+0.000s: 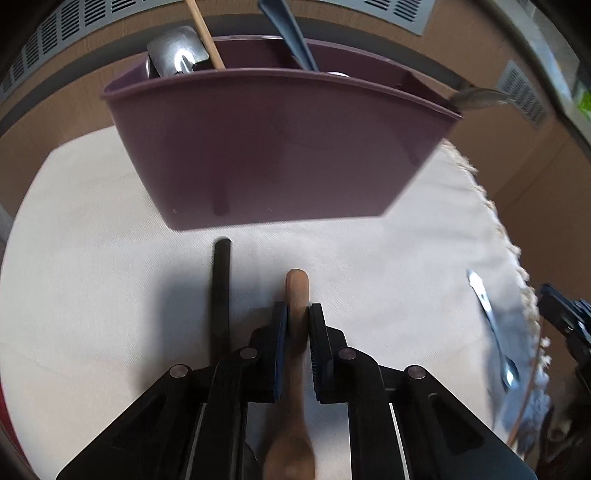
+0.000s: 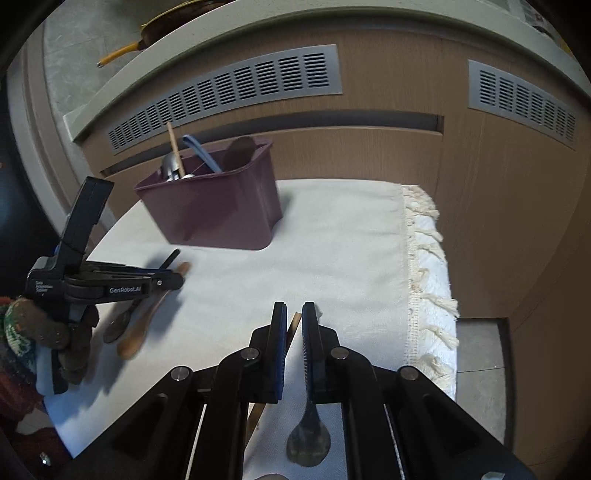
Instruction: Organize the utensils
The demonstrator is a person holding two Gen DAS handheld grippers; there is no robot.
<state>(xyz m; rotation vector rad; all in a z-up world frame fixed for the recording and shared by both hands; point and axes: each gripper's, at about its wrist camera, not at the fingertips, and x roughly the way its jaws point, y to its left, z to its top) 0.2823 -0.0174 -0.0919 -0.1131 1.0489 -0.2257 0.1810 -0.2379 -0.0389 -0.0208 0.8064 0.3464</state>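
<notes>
From my left claw (image 1: 298, 314) view, a black-handled utensil (image 1: 220, 295) lies on the white cloth (image 1: 92, 258) just left of the fingers, its tip pointing at the purple utensil bin (image 1: 273, 147). The left claw is clamped on the handle of a wooden spoon (image 1: 296, 295), pads pressing both sides, the bowl hanging back toward the camera. The bin stands just ahead on the cloth-covered surface, holding a metal ladle (image 1: 173, 55), a wooden stick (image 1: 205, 33) and a blue utensil (image 1: 291, 37). Far right in that view, a metal spoon (image 1: 491, 325) shows, blurred.

In my right wrist view, the left claw sits at the left edge, a gloved hand (image 2: 48, 332) behind it. The bin is beyond, mid-left. My right claw (image 2: 294, 317) is gripping a metal spoon's thin handle, the bowl hanging below. A wooden stick (image 2: 293, 325) lies on the cloth beneath those fingers. The cloth's fringe (image 2: 428, 258) runs along the right.
</notes>
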